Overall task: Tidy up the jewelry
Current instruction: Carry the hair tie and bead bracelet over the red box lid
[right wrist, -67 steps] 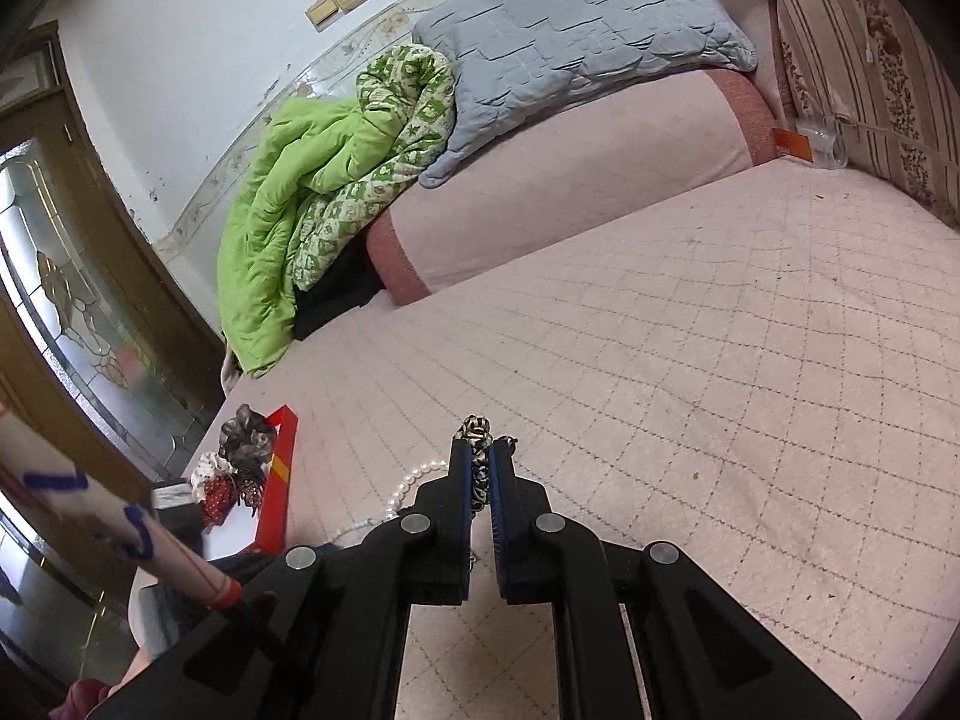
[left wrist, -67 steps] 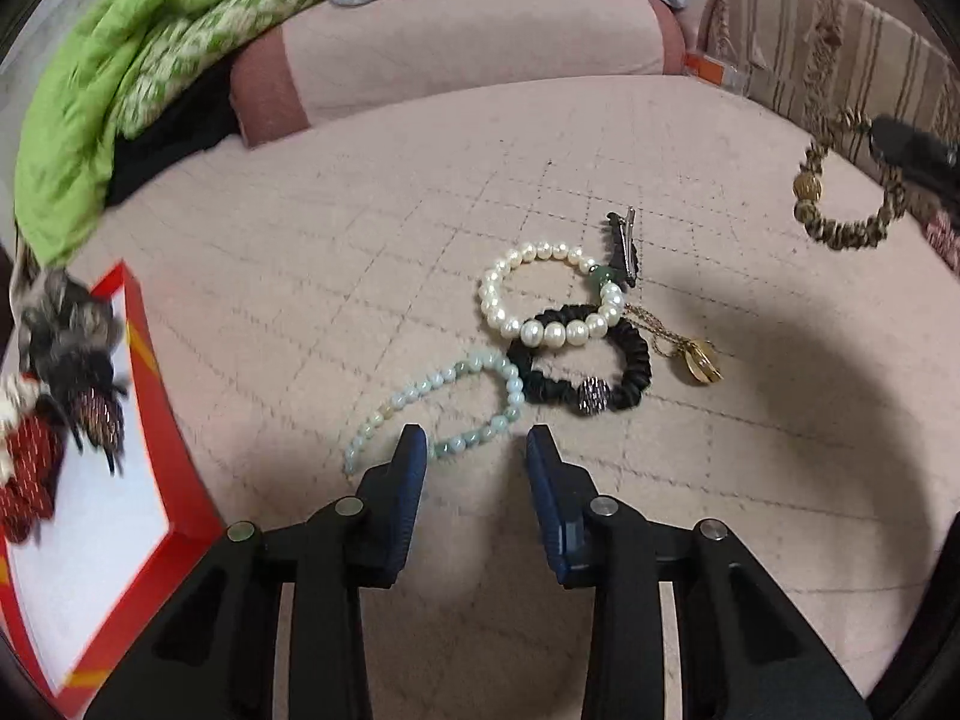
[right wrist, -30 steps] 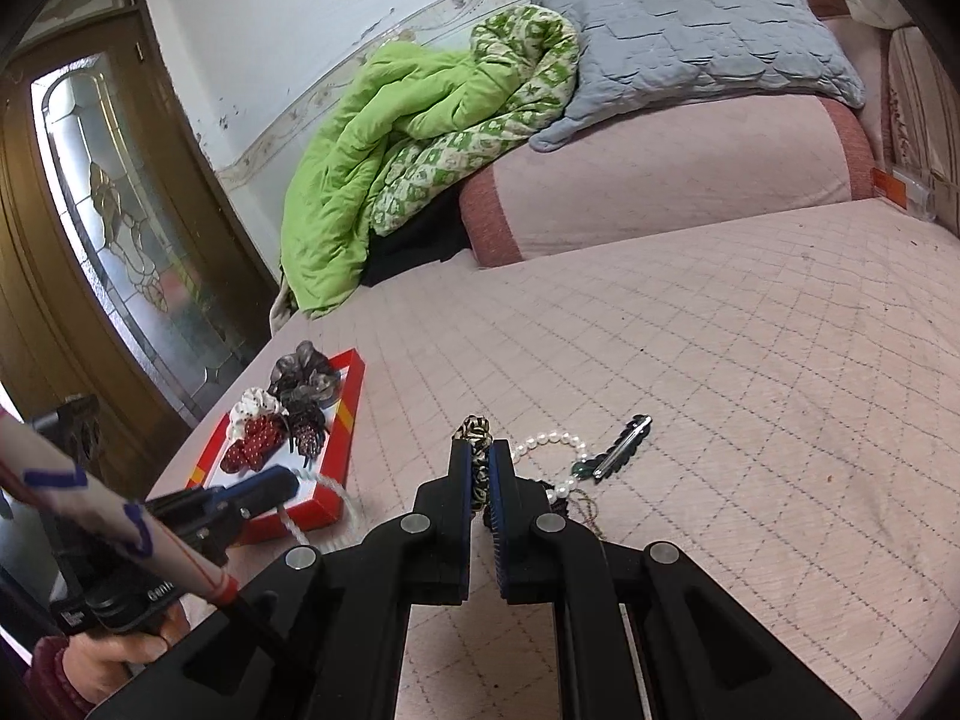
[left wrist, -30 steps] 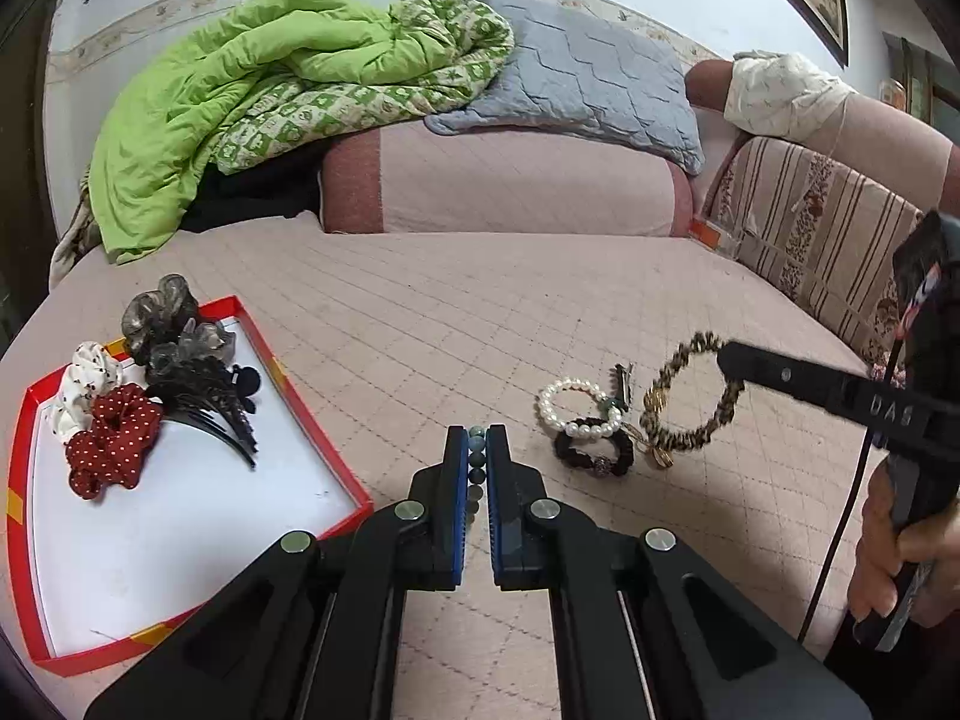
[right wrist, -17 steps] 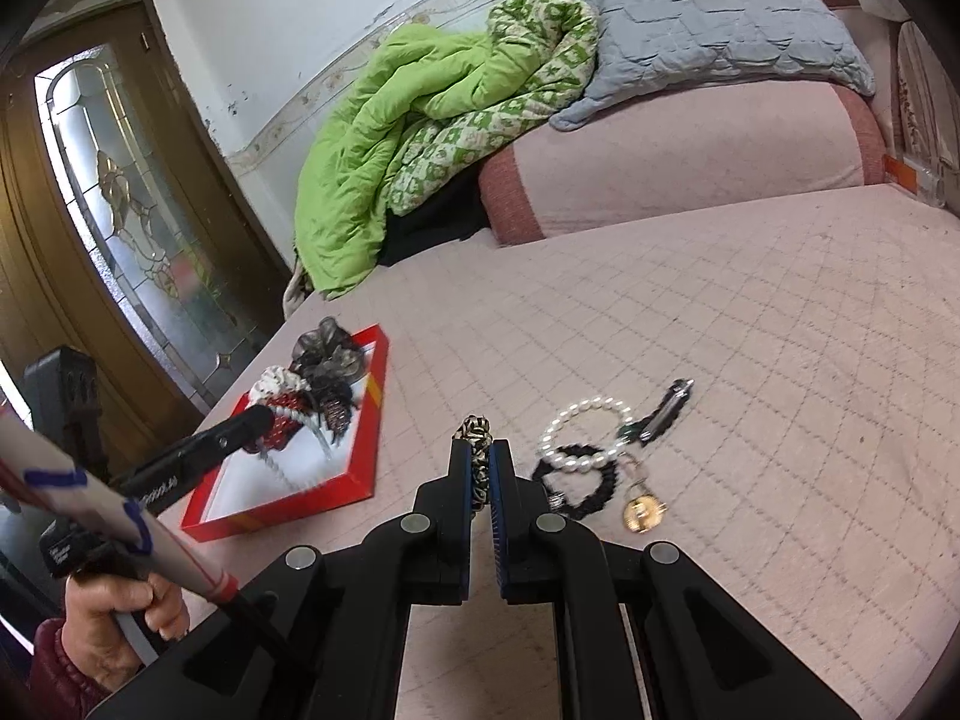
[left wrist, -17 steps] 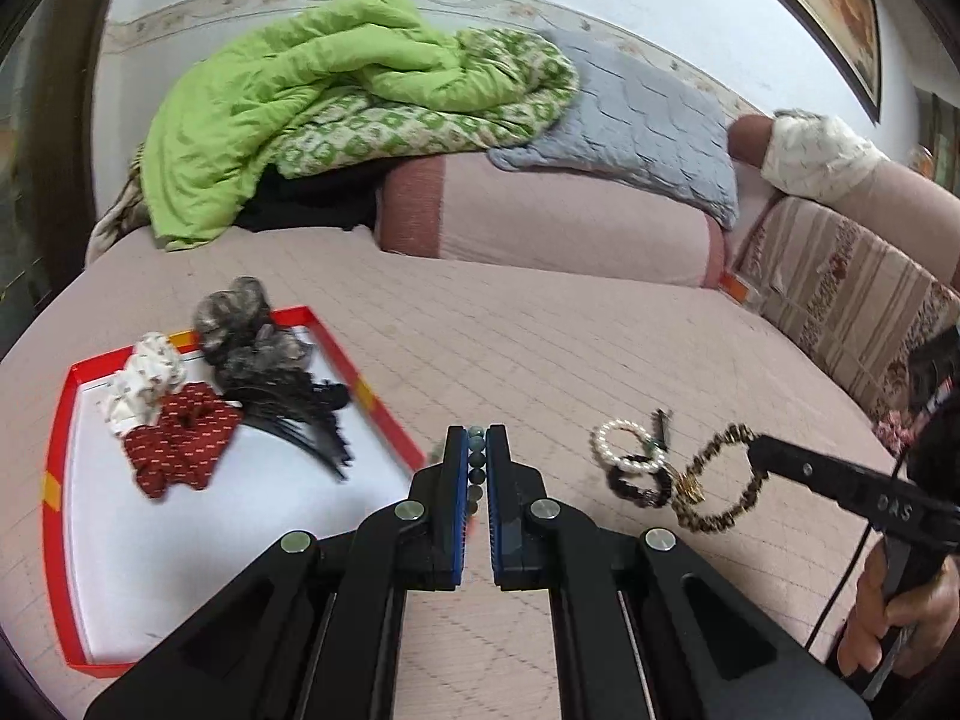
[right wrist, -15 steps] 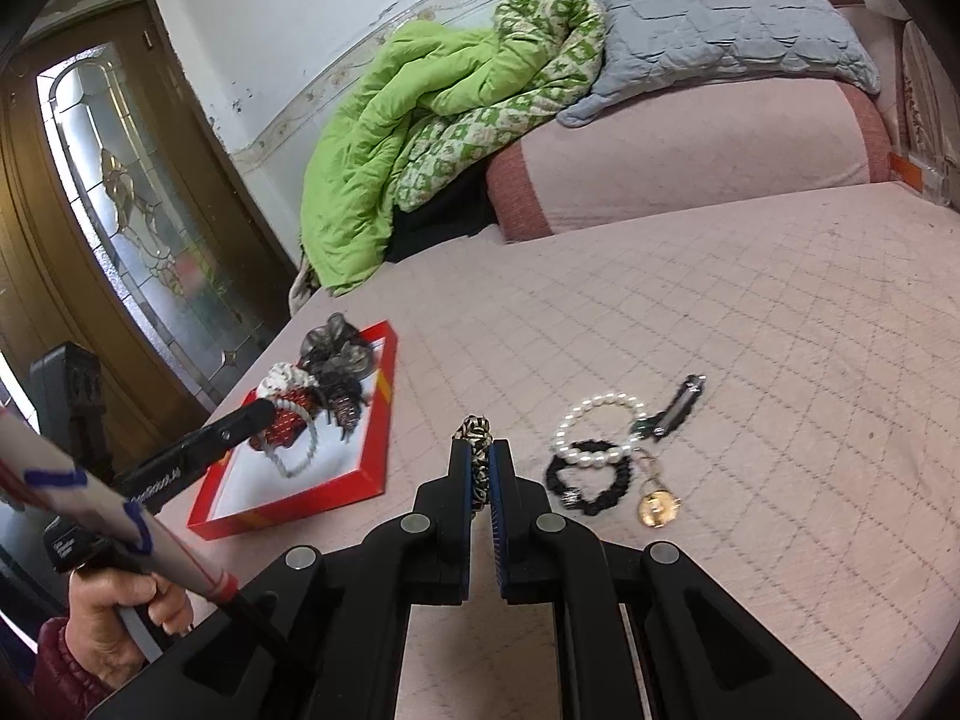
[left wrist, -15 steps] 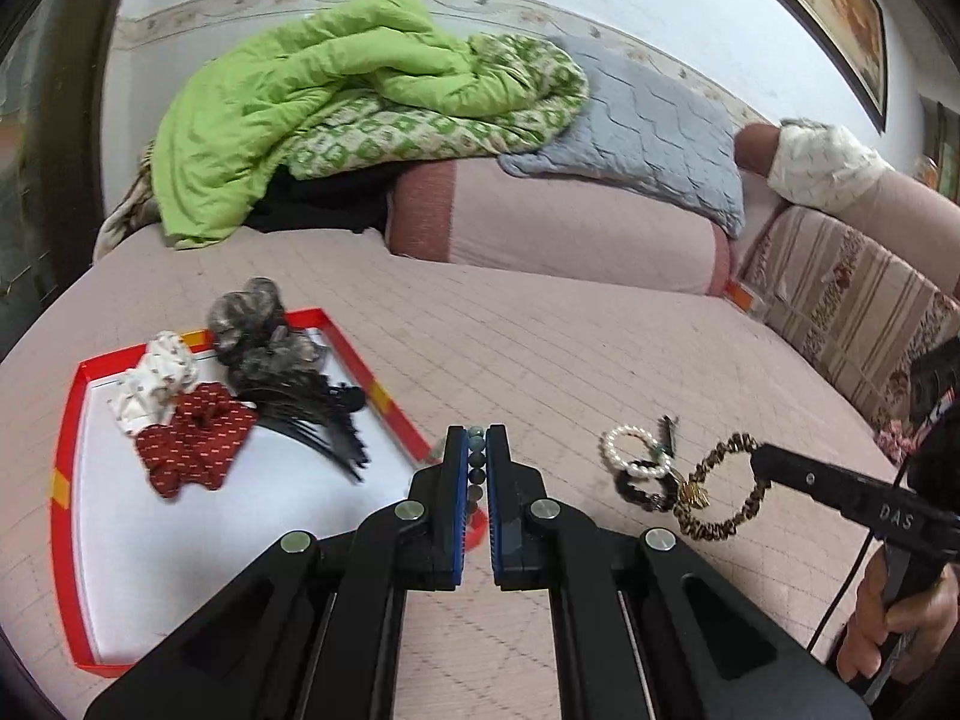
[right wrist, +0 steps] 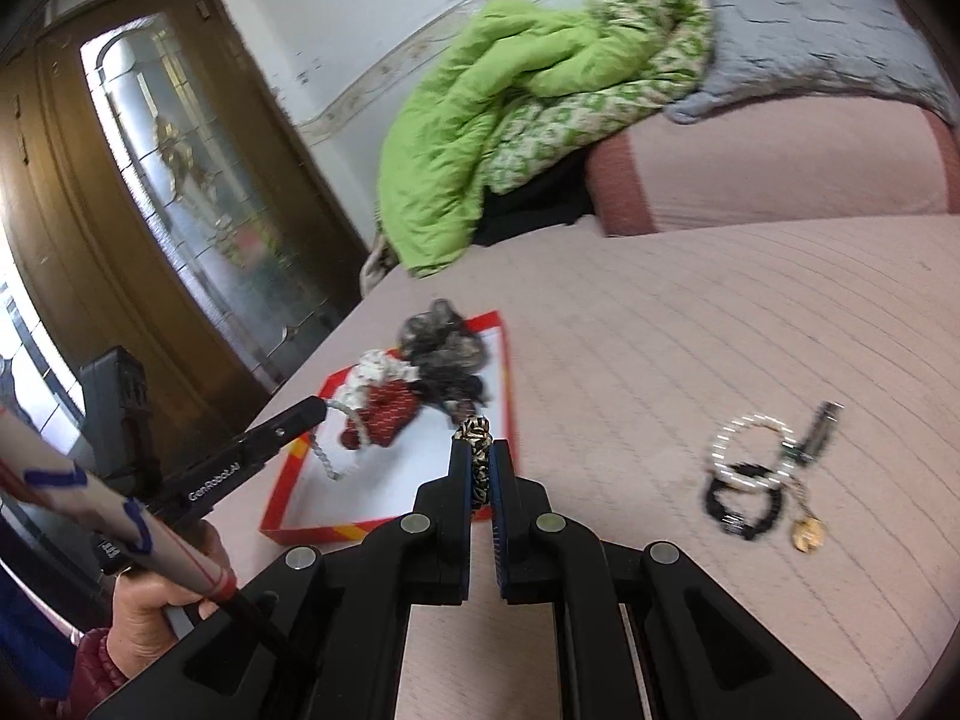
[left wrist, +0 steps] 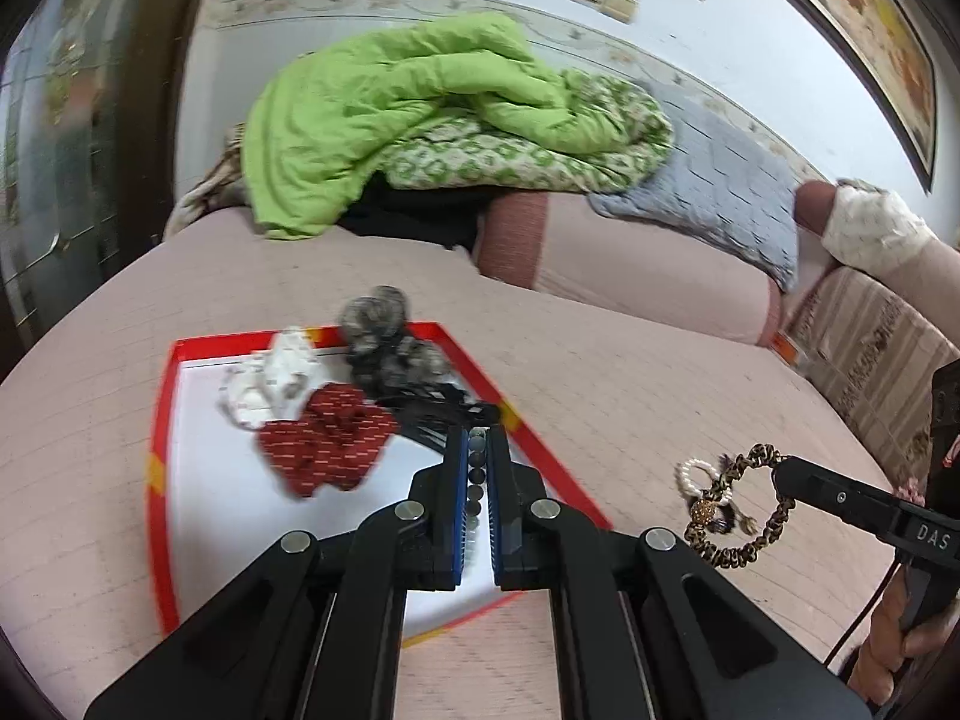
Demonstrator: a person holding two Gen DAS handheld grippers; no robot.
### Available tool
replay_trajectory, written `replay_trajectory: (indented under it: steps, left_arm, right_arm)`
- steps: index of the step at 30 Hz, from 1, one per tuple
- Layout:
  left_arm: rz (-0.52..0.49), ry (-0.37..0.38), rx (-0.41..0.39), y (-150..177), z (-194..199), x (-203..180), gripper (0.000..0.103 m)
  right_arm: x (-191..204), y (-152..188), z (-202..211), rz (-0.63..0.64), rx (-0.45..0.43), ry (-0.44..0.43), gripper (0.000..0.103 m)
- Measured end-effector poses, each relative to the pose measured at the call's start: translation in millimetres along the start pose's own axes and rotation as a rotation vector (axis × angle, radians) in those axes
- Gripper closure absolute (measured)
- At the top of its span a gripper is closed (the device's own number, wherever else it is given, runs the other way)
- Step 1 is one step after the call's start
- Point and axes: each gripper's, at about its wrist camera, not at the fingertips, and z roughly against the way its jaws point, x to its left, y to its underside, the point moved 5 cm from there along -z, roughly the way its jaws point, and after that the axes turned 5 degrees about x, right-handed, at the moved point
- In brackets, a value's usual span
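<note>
On right gripper (left wrist: 780, 468) arm: "DAS" | left gripper (right wrist: 321, 407): "GenRobot.AI"

A crumpled green quilt (left wrist: 396, 120) is lying heaped over a grey quilted pillow (left wrist: 720, 192) on a pink bolster (left wrist: 636, 264) at the far end of the pink bedspread (left wrist: 630, 372), while a wooden glass-panelled door (right wrist: 174, 180) is standing off to one side.
</note>
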Motion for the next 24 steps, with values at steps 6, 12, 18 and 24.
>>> replay_trajectory:
  steps: [6, 12, 18, 24]
  left_arm:
    - [0.047, -0.063, -0.006, -3, 5, 39, 0.098]
    - [0.11, -0.107, 0.012, -2, 2, 76, 0.098]
    - [0.142, -0.129, 0.027, -4, -5, 95, 0.098]
    - [0.158, -0.151, 0.045, -6, -14, 107, 0.098]
  right_arm:
    - [32, -5, -31, 0.043, 0.036, -0.035, 0.096]
    - [55, -9, -62, 0.066, 0.071, -0.057, 0.096]
    - [71, -13, -87, 0.092, 0.098, -0.063, 0.096]
    - [80, -16, -111, 0.11, 0.12, -0.049, 0.096]
